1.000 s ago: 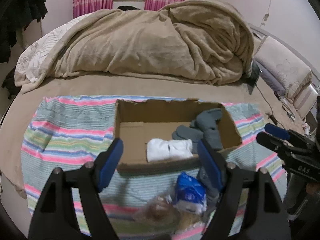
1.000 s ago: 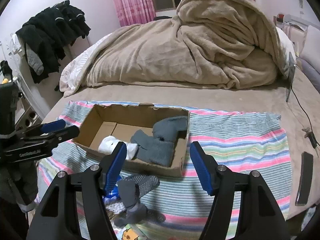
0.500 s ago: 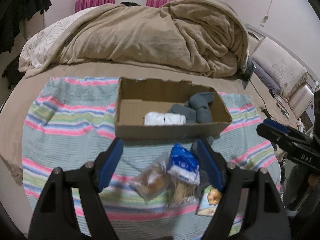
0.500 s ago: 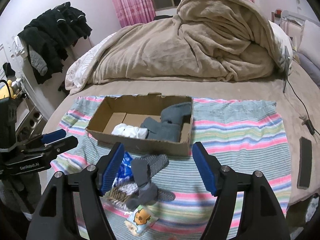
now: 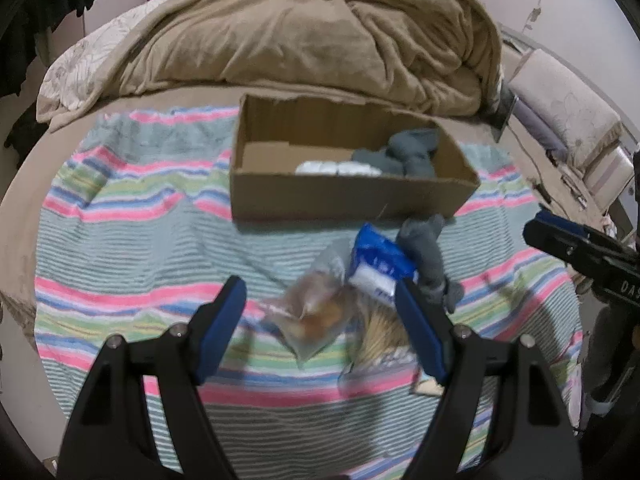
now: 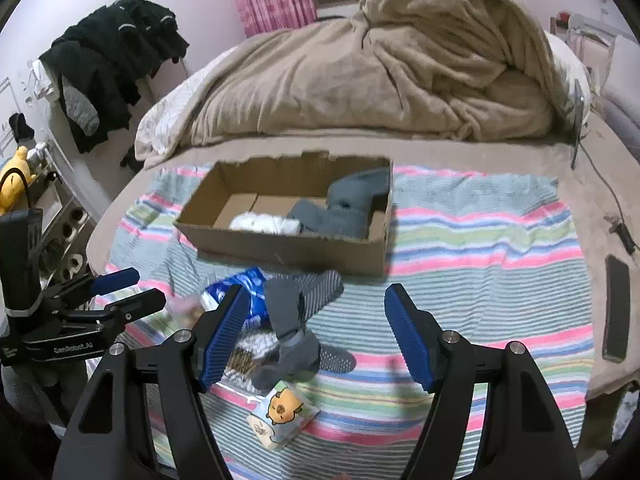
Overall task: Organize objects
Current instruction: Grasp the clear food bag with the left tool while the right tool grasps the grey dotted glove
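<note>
A cardboard box (image 5: 344, 200) (image 6: 288, 250) on a striped towel (image 5: 132, 248) holds white socks (image 5: 336, 168) and grey socks (image 6: 340, 208). In front of it lie a blue packet (image 5: 378, 266), a clear bag of brown snacks (image 5: 316, 316), a pack of sticks (image 5: 380, 336), a grey sock pair (image 6: 296, 320) and a small cartoon packet (image 6: 282, 414). My left gripper (image 5: 320, 328) is open and empty above the snack bag. My right gripper (image 6: 316, 336) is open and empty above the grey socks.
A heaped beige blanket (image 5: 320, 36) fills the bed behind the box. A phone (image 6: 616, 308) and a cable (image 6: 608, 196) lie at the right edge. Dark clothes (image 6: 112, 64) hang at the left wall. Pillows (image 5: 560, 108) sit at the right.
Both grippers have pulled back from the box toward the near edge of the towel. The loose items in front of the box have come fully into view. Both stay open.
</note>
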A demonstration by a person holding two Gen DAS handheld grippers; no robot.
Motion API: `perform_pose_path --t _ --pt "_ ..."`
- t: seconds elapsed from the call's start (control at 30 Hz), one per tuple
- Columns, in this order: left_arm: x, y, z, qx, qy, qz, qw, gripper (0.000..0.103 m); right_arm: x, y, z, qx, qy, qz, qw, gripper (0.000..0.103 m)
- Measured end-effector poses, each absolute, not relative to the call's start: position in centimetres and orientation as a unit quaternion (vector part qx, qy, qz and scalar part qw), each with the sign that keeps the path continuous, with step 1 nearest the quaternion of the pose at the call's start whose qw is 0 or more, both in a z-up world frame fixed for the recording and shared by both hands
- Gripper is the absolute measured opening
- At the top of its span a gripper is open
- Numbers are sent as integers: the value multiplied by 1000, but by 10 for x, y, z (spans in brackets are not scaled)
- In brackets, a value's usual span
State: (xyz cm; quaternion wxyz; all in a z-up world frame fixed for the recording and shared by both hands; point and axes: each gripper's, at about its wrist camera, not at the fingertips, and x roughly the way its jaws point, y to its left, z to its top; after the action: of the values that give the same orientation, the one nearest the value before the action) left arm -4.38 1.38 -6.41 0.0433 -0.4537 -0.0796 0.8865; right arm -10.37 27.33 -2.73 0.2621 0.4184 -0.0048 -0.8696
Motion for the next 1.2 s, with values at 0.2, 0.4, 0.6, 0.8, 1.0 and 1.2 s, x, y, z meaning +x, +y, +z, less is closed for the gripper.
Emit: perform_pose_path --t 0.2,0.4,0.6,0.8,1.0,1.2 --pt "-47 16 -86 -477 -78 874 45 78 -109 267 -47 439 -3 -858 266 74" --pt "-50 18 -105 -495 -58 866 39 78 -114 262 -61 451 1 -850 272 74" --pt "-56 15 -118 -498 -42 866 30 78 -120 254 -76 466 6 -840 278 74" --pt "-66 20 -130 -500 -28 865 38 78 -125 246 -91 482 14 -829 284 74" --pt "-71 26 -137 -498 -17 866 49 75 -132 235 -107 497 22 -815 297 74" --pt "-75 29 -140 -497 -26 864 70 60 -133 223 -120 508 39 -805 304 50"
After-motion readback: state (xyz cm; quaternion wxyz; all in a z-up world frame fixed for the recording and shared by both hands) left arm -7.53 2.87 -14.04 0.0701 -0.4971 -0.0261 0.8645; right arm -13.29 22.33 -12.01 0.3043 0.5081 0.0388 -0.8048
